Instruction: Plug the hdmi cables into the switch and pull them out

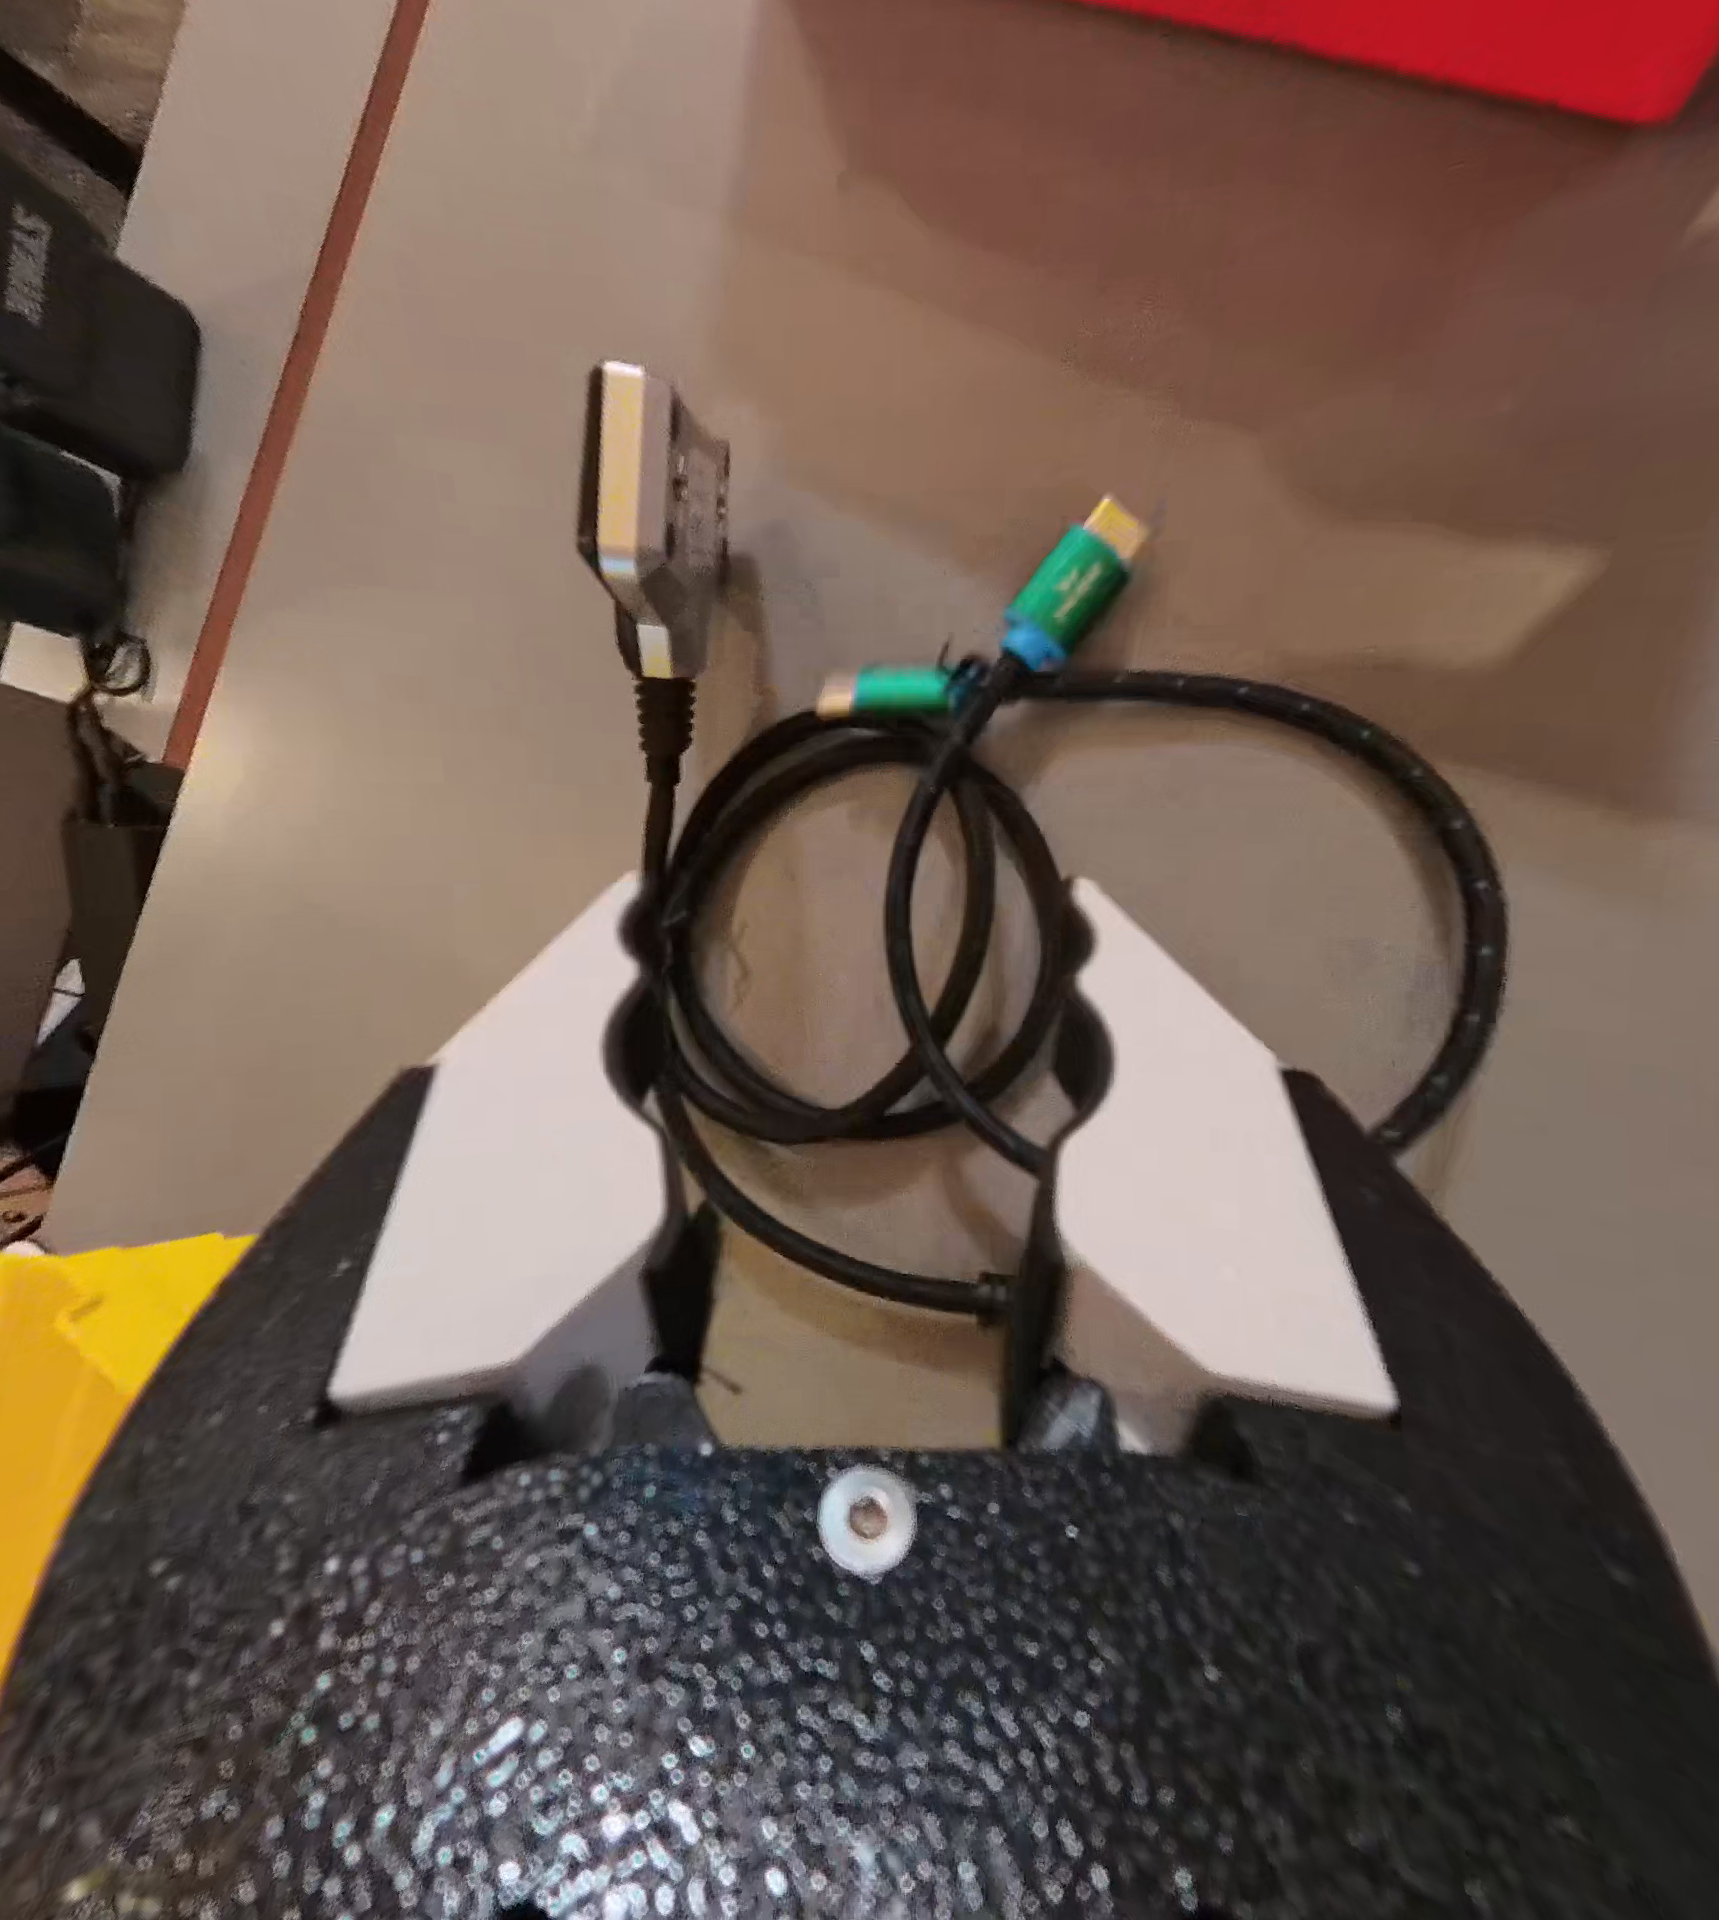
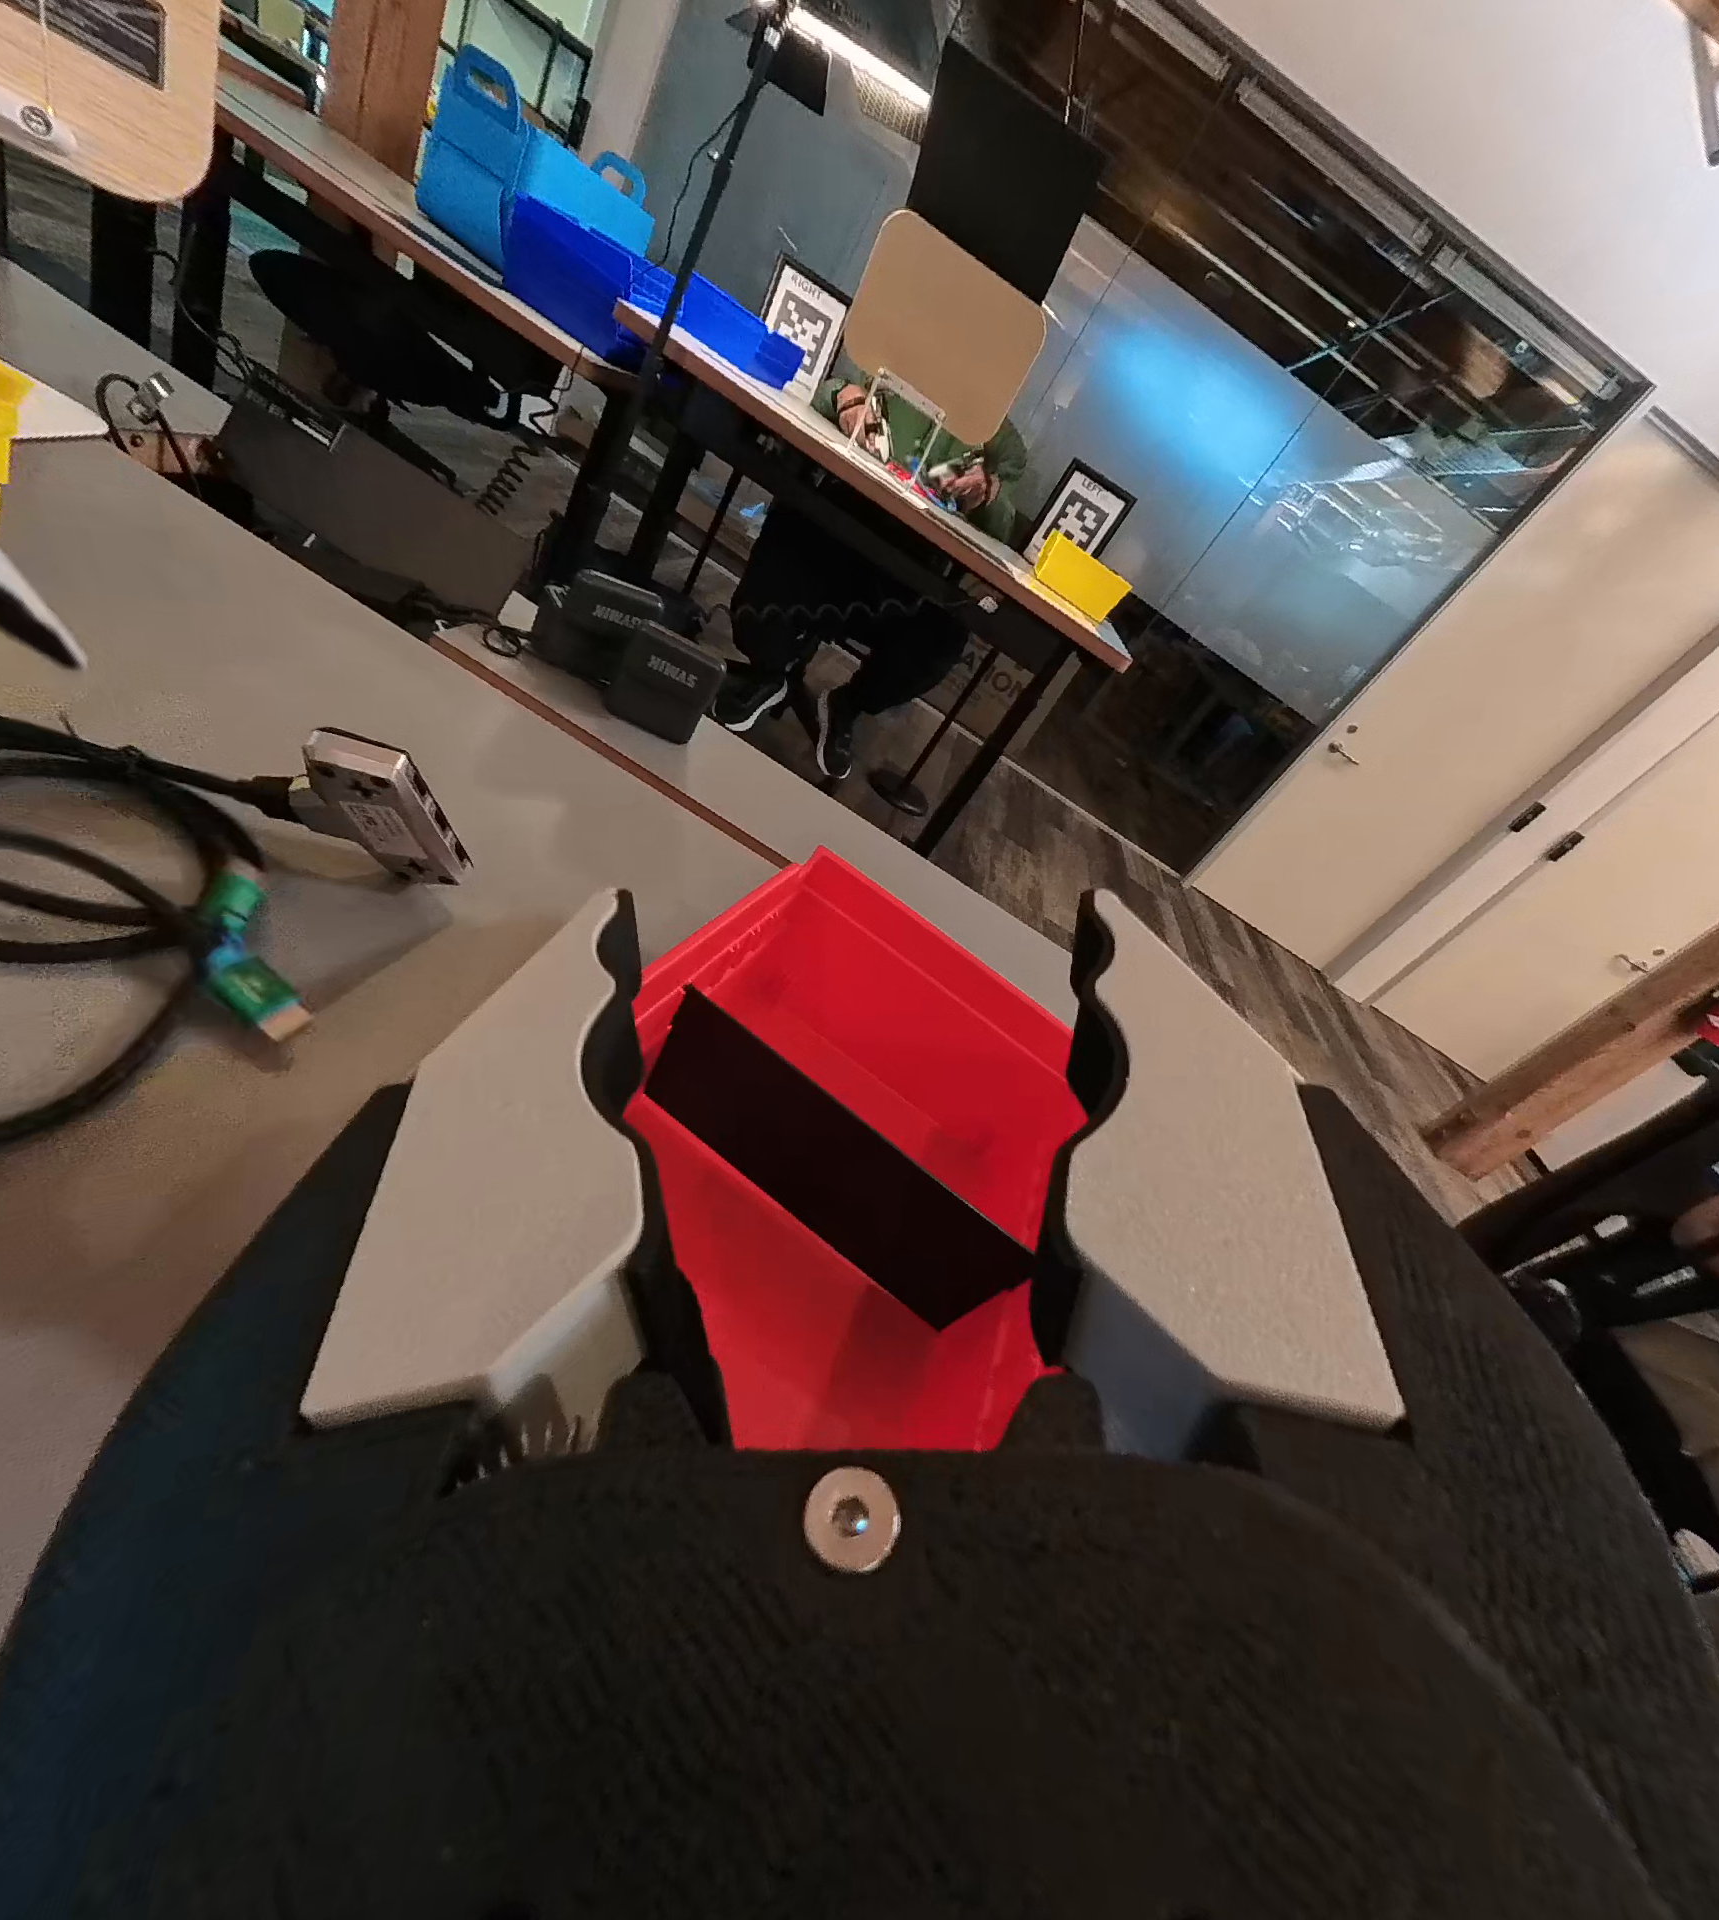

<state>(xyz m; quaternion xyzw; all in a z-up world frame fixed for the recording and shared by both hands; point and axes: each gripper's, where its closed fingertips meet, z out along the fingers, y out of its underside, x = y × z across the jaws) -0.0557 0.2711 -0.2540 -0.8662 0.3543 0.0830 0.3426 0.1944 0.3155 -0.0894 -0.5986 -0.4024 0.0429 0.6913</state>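
1. Grey metal switch lies on the table, unplugged; both green HDMI plugs rest just beside it on the coiled cable.
2. Left gripper hovers spread and empty over the coil.
3. Right gripper hangs spread and empty over the red bin.
4. Risk: the plugs appear tied together, so lifting one may drag the coil and shift the switch.

Looks like a shared office turned robotics data-collection lab. You've got long grey desks in rows, a glass-walled meeting room at the back, carpet tile floor, and printed fiducial marker cards propped on the next desk. Blue, yellow and red bins sit around, plus what's probably a light stand, kinda hard to tell.
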